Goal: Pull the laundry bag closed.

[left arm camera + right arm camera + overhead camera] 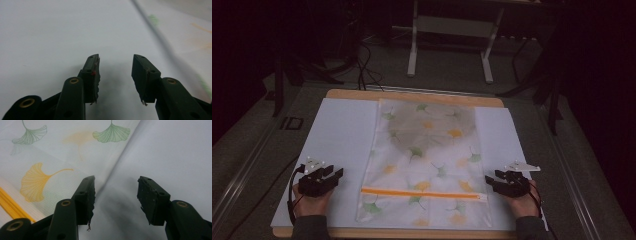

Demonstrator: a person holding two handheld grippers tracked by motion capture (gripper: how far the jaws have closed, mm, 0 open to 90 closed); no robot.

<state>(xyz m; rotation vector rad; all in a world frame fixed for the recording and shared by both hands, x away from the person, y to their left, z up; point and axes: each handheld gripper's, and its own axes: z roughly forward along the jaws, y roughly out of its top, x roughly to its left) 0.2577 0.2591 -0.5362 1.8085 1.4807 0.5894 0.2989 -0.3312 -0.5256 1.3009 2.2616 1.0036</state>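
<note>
Tongs apart and empty on both sides: left tongs (pixel 331 174) lower left, right tongs (pixel 492 180) lower right. Between them the leaf-print bag (pixel 427 160) lies flat mid-bench (pixel 342 130), looking thin, limp and light; pinch a near corner by the orange zip (pixel 422 193).

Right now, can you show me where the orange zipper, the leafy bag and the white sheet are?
orange zipper (pixel 422 193), high view, middle of the orange strip.
leafy bag (pixel 427 150), high view, centre of the printed cloth.
white sheet (pixel 342 135), high view, bare part left of the bag.
</note>
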